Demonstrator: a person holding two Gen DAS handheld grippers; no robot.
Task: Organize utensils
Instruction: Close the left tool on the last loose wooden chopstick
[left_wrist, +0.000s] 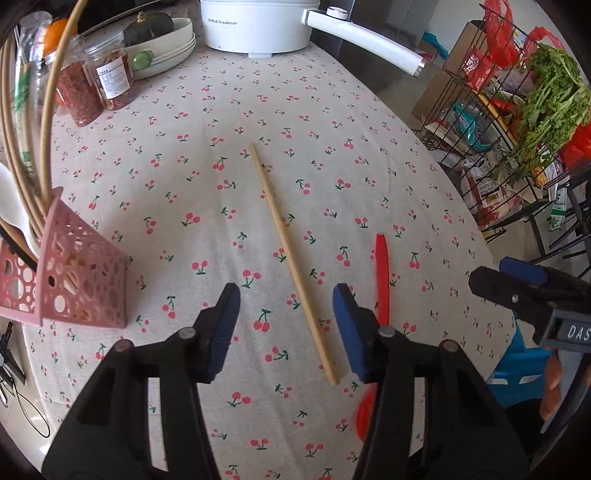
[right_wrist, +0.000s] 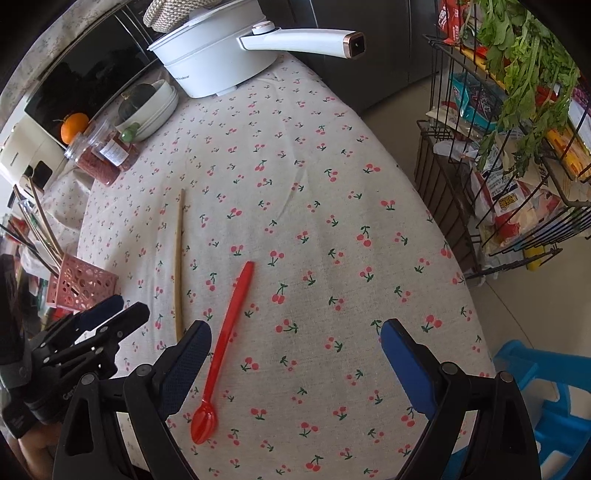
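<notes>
Chopstick (left_wrist: 293, 266) thin, flat on cloth (left_wrist: 207, 122) mid-table; pads could slide off, flick it toward near edge. Spoon (right_wrist: 225, 343) just beside, might get bumped. Left gripper (left_wrist: 286, 328) half open, chopstick between jaws, not pinched. Right gripper (right_wrist: 291, 369) wide, empty, spoon by left finger. Holder (left_wrist: 79, 273) at left edge.

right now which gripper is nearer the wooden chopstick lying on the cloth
Left. The left gripper hovers right over the wooden chopstick, which runs between its open fingers. The right gripper sits off to the side, by the red spoon.
</notes>
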